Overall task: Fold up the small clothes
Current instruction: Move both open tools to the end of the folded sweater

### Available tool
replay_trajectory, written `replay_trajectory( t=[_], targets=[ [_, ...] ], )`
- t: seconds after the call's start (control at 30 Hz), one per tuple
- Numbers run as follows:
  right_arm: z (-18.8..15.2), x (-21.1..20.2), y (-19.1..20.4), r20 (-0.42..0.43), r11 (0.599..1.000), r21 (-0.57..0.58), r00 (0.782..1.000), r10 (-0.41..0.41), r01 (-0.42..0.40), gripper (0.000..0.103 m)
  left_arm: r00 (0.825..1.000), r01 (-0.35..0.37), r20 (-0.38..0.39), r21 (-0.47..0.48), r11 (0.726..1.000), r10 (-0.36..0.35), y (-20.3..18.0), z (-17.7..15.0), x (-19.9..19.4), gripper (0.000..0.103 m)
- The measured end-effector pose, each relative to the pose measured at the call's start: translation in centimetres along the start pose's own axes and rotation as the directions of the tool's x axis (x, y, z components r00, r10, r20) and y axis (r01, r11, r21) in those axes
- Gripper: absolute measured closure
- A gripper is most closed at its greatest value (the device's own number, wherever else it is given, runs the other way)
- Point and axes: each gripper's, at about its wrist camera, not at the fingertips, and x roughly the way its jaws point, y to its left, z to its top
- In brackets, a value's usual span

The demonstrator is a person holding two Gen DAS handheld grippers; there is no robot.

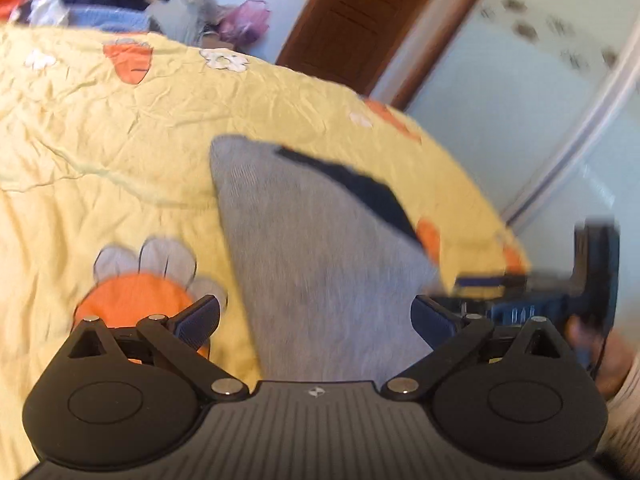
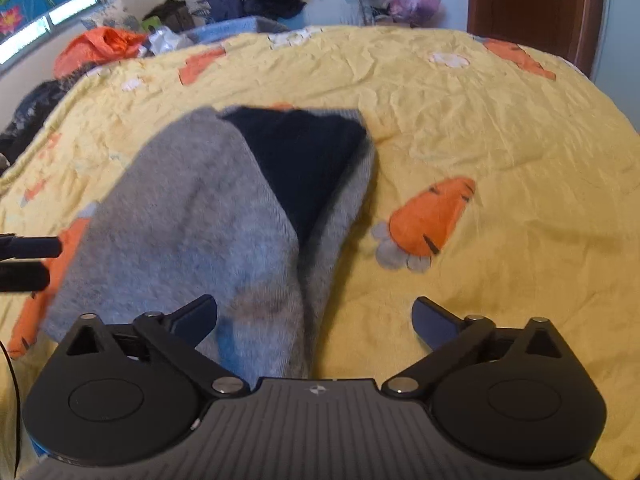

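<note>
On the yellow bedspread (image 2: 480, 120), a grey garment (image 2: 192, 216) (navy-lined), left gripper (image 1: 316, 316) and right gripper (image 2: 314, 316) both spread wide, empty

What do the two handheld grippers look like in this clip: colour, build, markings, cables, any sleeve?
Both the left gripper and the right gripper are matte black, with a ribbed body, a small white emblem, round side discs, silver pivot pins on linkage arms, and dark blue ribbed fingers. A thin black cable shows at the right view's edge. The sleeve is too blurred to describe.

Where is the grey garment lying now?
The grey garment lies on the yellow carrot-print bedspread, left of centre in the right wrist view, beside a printed carrot.
</note>
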Motion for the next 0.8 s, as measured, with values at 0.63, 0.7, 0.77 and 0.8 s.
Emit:
replay_trajectory(
  t=[0.63,0.7,0.77,0.8],
  targets=[
    [2.9,4.9,-3.7,0.087,0.866,0.315,0.921,0.381,-0.388,0.012,0.958,0.204,-0.122,-0.351,0.914,-0.261,6.9,5.1,9.0,0.0],
    [3.1,5.2,-3.2,0.109,0.871,0.32,0.928,0.357,-0.373,0.017,0.954,0.22,-0.119,-0.352,0.91,-0.277,7.1,5.5,9.5,0.001],
    [3.1,5.8,-3.5,0.123,0.854,0.374,0.932,0.341,-0.362,0.036,0.95,0.228,-0.113,-0.382,0.895,-0.29,7.5,5.8,9.7,0.006],
    [3.0,6.0,-3.6,0.133,0.851,0.397,0.938,0.319,-0.345,0.042,0.952,0.219,-0.117,-0.391,0.894,-0.284,7.7,5.9,9.8,0.015]
  ],
)
